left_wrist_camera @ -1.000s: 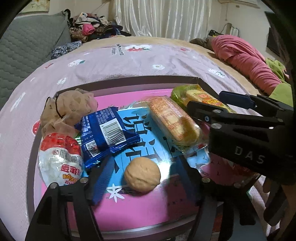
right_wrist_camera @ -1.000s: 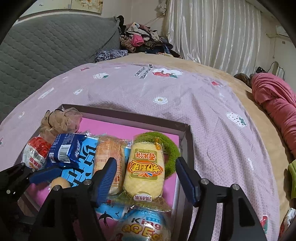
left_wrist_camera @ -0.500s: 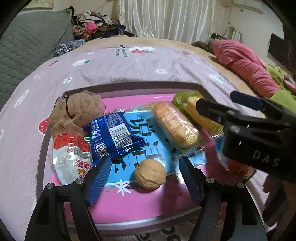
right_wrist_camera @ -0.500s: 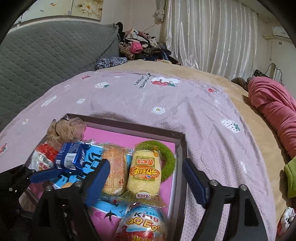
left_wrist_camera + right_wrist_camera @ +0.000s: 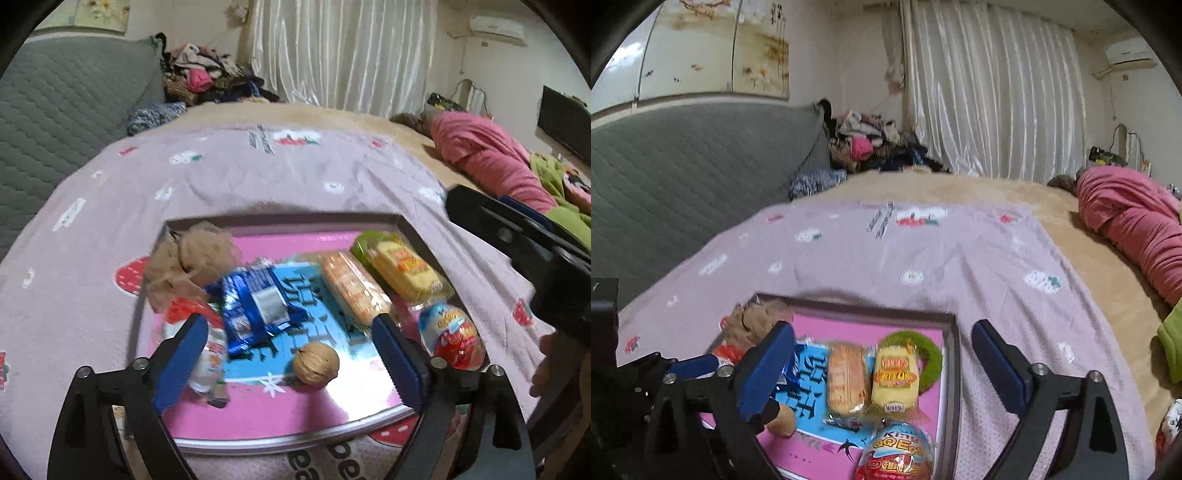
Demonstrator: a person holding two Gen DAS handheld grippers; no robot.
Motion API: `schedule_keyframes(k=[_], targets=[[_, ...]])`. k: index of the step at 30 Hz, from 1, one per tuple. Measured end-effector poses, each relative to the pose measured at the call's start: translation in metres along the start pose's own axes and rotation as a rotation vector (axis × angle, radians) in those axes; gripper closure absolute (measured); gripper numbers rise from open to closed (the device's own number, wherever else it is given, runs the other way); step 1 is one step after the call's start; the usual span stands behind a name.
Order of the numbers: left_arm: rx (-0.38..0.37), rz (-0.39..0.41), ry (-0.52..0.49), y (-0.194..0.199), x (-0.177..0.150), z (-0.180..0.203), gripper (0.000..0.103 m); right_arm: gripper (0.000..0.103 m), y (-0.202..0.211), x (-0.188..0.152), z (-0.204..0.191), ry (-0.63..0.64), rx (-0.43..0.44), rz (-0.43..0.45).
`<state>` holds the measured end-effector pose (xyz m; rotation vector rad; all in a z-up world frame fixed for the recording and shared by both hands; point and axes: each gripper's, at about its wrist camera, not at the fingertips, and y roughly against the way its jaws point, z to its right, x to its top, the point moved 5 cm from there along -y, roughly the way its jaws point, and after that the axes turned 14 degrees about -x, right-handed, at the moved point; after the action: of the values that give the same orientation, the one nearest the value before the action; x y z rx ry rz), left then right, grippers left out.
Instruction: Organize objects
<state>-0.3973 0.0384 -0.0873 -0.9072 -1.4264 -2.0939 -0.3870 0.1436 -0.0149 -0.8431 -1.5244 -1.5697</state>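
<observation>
Two grippers, left and right, jaws just spread, empty, above "QQ Egg" capsule in tray.

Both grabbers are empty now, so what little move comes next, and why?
Probably lift both a bit further off the tray. The left gripper and right gripper have just been opening and hold nothing, and the walnut, blue packet and toy egg already lie inside it.
</observation>
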Motion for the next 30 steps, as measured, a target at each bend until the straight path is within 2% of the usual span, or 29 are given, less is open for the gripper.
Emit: schedule_keyframes(k=[2,6,12,16,20,23,26,30], targets=[[0.023,0.021,-0.004,0.008,0.004,-0.003,0.000,0.003,0.011,0.005,0.000,-0.001,-0.016,0.040],[0.004,0.053,0.018,0.021,0.011,-0.008,0.001,0.001,0.030,0.013,0.002,-0.017,-0.026,0.099],[-0.012,0.087,0.046,0.039,0.016,-0.017,0.001,0.001,0.046,0.015,-0.001,-0.026,-0.022,0.118],[-0.021,0.089,0.061,0.053,0.021,-0.025,0.001,0.001,0.060,0.017,-0.003,-0.013,-0.070,0.149],[0.012,0.131,0.089,0.071,0.026,-0.037,0.001,0.001,0.068,0.019,-0.012,-0.002,-0.063,0.135],[0.025,0.135,0.101,0.081,0.027,-0.042,0.001,0.001,0.073,0.017,-0.019,0.008,-0.048,0.101],[0.075,0.145,0.092,0.094,0.029,-0.043,0.001,0.001,0.083,0.012,-0.023,0.013,-0.043,0.082],[0.089,0.152,0.091,0.112,0.025,-0.039,0.001,0.001,0.097,0.008,-0.028,0.055,-0.053,0.050]])
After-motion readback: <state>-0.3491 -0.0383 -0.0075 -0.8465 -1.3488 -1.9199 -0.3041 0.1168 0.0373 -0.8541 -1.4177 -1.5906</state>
